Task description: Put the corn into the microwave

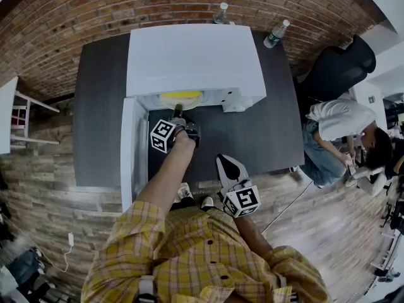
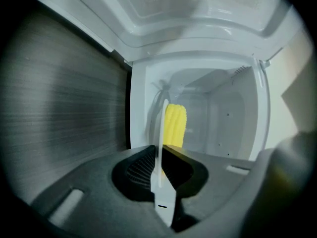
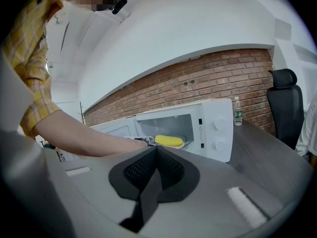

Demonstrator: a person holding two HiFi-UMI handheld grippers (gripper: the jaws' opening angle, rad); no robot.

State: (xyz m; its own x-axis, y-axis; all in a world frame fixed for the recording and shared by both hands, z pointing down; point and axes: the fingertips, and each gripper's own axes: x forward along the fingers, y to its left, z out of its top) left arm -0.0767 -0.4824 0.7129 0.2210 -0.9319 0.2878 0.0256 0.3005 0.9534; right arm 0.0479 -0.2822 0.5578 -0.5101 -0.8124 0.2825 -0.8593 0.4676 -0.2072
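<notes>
The left gripper (image 1: 179, 113) pinches the thin white plate (image 2: 159, 133), seating its yellow corn cob (image 2: 176, 125) ahead in the white microwave (image 1: 189, 55); the right gripper (image 3: 155, 153) rests closed, empty.

Office-like room: brick wall (image 1: 126, 5), office chair (image 1: 341, 68), dark table (image 1: 101, 106) bearing microwave (image 1: 196, 55), plank floor (image 1: 38, 188).

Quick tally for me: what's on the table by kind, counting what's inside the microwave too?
Microwave: 1
Corn: 1
Plate: 1
Bottles: 2
Total: 5
</notes>
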